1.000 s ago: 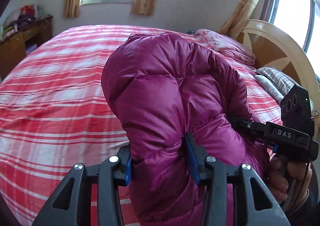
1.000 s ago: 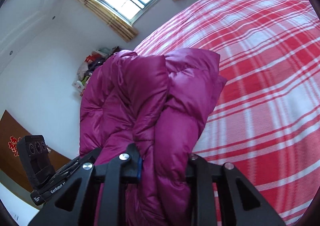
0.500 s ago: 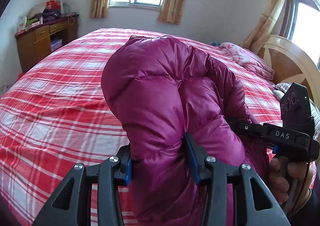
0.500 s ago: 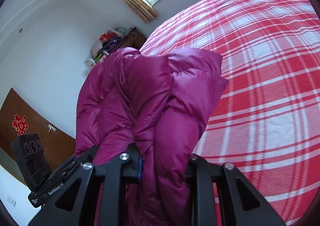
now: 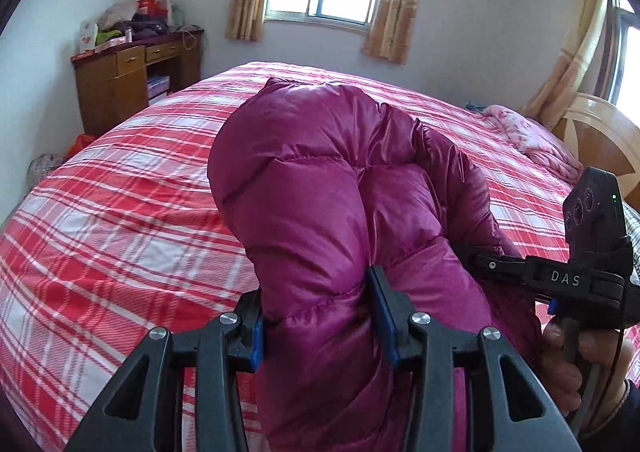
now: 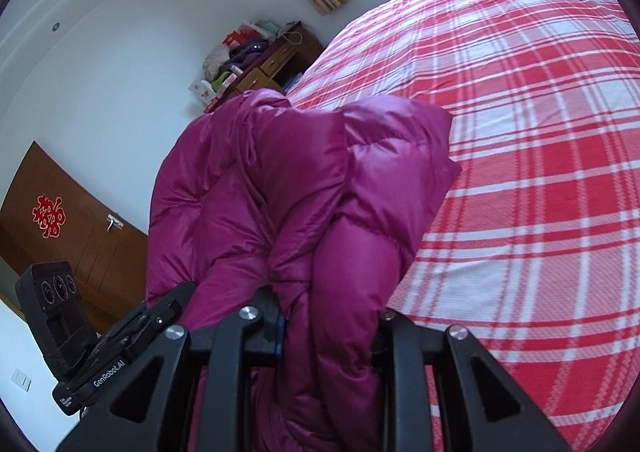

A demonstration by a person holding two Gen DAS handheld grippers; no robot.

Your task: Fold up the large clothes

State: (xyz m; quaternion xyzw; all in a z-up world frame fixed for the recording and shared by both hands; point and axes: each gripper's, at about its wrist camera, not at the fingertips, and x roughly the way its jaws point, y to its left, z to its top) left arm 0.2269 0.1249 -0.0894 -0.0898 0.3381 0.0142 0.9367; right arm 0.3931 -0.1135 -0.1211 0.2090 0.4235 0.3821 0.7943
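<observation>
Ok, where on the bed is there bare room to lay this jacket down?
The plaid bedspread is bare from the desk side across its middle. It is crowded toward the headboard: a pink blanket lies there.

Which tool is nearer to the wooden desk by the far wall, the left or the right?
Left, as a judgement. The desk stands off the left tool's outer side; the right tool clamps the magenta puffer jacket on the other side, toward the headboard.

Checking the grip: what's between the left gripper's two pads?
A bunched fold of the magenta down jacket fills the left gripper, seen in the left wrist view.
</observation>
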